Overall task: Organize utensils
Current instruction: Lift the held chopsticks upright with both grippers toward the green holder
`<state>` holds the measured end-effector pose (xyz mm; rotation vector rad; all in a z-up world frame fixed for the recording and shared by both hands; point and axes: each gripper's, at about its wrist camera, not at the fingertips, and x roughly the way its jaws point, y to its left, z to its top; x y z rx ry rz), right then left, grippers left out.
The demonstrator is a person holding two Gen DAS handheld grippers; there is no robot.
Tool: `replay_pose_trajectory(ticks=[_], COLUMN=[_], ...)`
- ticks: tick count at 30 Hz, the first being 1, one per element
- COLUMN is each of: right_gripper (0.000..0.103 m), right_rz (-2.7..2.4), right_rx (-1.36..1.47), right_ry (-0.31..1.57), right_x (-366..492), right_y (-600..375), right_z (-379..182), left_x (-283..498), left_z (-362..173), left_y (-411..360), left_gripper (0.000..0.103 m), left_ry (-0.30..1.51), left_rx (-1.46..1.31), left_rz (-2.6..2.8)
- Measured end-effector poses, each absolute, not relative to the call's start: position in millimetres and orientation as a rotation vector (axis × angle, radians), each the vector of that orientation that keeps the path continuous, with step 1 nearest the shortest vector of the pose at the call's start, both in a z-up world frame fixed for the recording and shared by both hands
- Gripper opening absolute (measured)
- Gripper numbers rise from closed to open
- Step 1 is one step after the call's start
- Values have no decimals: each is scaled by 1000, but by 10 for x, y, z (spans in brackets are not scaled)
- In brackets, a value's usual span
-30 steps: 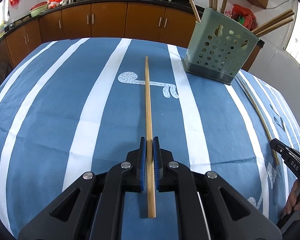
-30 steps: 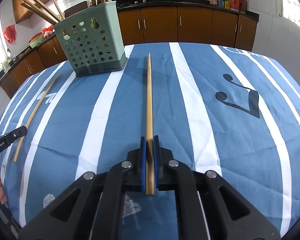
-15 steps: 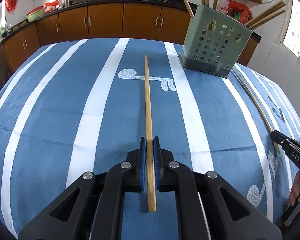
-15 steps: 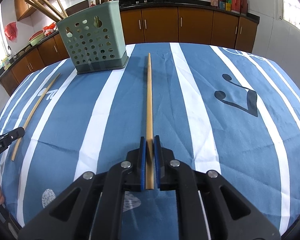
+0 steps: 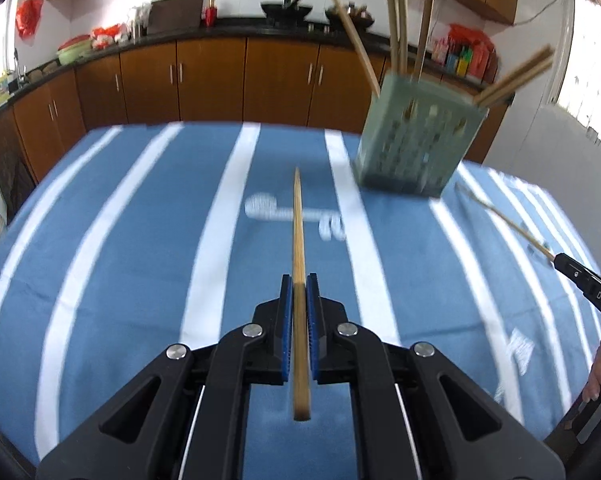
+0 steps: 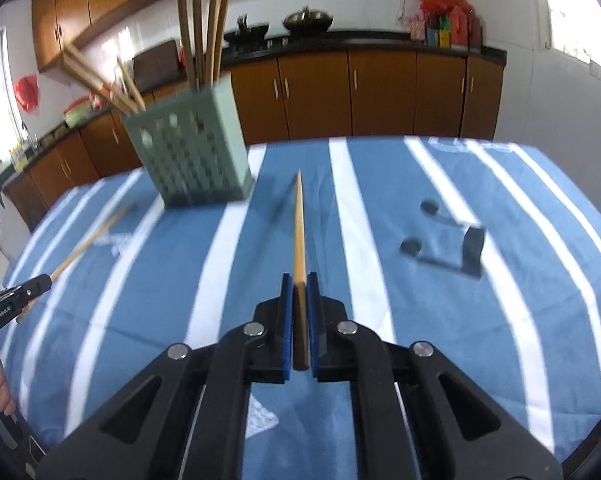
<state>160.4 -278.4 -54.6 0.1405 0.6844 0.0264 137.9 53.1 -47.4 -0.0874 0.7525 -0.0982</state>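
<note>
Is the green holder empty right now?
No, several chopsticks stick up out of the green holder.

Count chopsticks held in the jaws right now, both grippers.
2. One chopstick is clamped in the left gripper, one chopstick in the right gripper. More stand in the green holder; those are blurred, some may be hidden.

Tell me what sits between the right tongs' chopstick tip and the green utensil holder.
Nothing: in the right wrist view only bare striped tablecloth separates the chopstick tip from the utensil holder.
</note>
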Motion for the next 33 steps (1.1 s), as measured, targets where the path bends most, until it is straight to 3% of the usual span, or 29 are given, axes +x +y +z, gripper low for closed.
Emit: replay_pose_trajectory(ticks=[16, 33], right_gripper=[8, 8], right_rz=[39, 93], right_rx=[187, 135], right_ry=[427, 349], right_x=[1457, 1504], right_y=[-2937, -2769], right_z=[322, 740], left_x=[1348, 1407], left_z=[404, 629], left_y=[688, 550], left_gripper=[7, 7], left_ry=[510, 462], left_rx=[-166, -137], left_rz=[-101, -144])
